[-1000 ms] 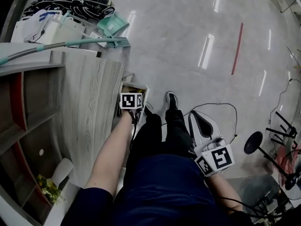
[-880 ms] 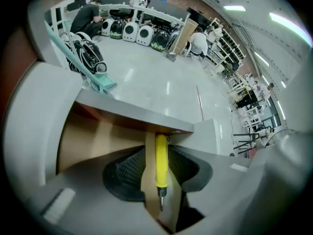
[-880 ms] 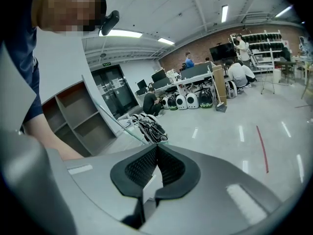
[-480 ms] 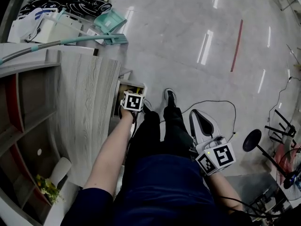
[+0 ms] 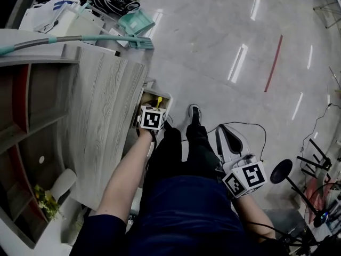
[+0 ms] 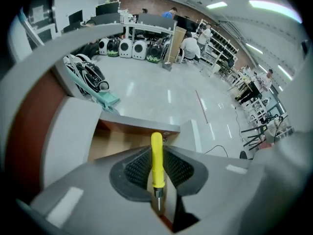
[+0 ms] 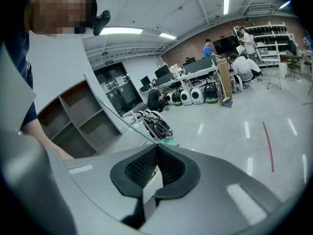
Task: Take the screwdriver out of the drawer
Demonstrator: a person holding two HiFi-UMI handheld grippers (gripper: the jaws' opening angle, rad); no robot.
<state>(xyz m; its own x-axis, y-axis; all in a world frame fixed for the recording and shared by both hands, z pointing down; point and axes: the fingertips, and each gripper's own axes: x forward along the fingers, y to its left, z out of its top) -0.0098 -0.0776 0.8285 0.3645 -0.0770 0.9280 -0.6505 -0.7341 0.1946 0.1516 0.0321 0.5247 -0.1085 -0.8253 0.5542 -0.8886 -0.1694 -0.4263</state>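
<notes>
- The left gripper [image 5: 154, 109] points steeply down beside the wood-grain cabinet [image 5: 104, 111], with its marker cube facing up in the head view.
- In the left gripper view, the left gripper [image 6: 156, 151] has its ribbed black pads pinched on the screwdriver [image 6: 156, 161]. They press on the lower part of the yellow handle from both sides.
- The handle runs straight out past the jaw tips, and the short metal shaft points back toward the camera.
- The screwdriver [image 5: 159, 99] is in that grip over the open drawer [image 5: 166, 101], which juts from the cabinet near the floor. Its yellow end shows just beyond the cube.
- The drawer [image 6: 122, 140] shows a pale wooden inside behind the handle. No view shows whether the tool is fully clear of the drawer's walls.
- The right gripper [image 5: 226, 135] hangs well apart from the drawer, on the far side of the person's legs [image 5: 184, 153] and above the shiny floor [image 5: 224, 47].
- In the right gripper view, the right gripper [image 7: 156, 148] has its pads pressed together at the tips, with nothing between them.
- A teal dustpan [image 5: 136, 21] lies on the floor past the cabinet, and a red strip [image 5: 273, 63] marks the floor farther out.
</notes>
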